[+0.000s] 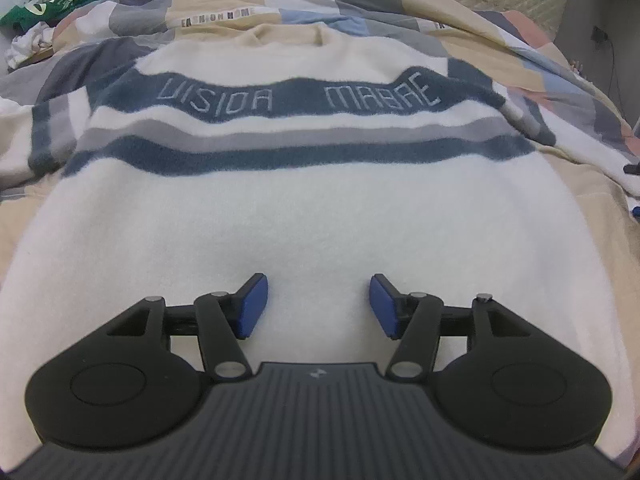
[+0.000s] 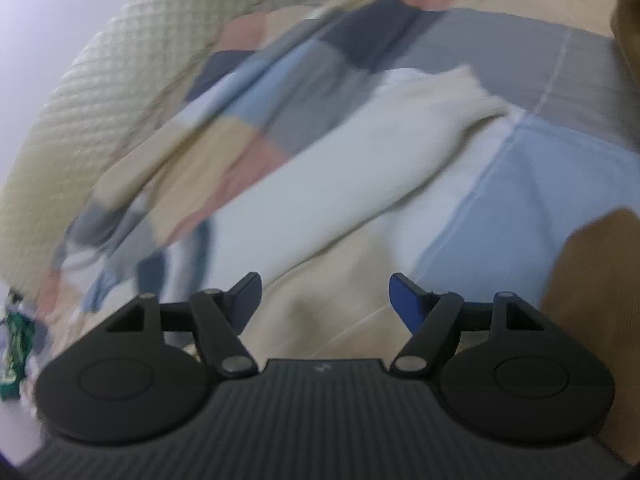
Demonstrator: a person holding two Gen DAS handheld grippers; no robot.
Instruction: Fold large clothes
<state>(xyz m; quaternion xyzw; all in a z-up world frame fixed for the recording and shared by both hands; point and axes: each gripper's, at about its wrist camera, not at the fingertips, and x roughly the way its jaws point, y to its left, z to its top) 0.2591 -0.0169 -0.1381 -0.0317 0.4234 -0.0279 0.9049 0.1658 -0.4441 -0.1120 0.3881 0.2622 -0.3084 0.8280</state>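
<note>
The left gripper [image 1: 318, 306] and right gripper [image 2: 325, 300] hang over the sweater [image 1: 304, 216] with jaws apart, holding nothing.

The right gripper [image 2: 325, 300] hangs over a patchwork quilt [image 2: 248, 92], jaws apart with nothing between them. Ahead of the fingers and slightly right, a cream sleeve [image 2: 384, 148] lies stretched across the quilt. The whole picture is blurred, and a brown shape [image 2: 592, 276] sits right of the tool
</note>
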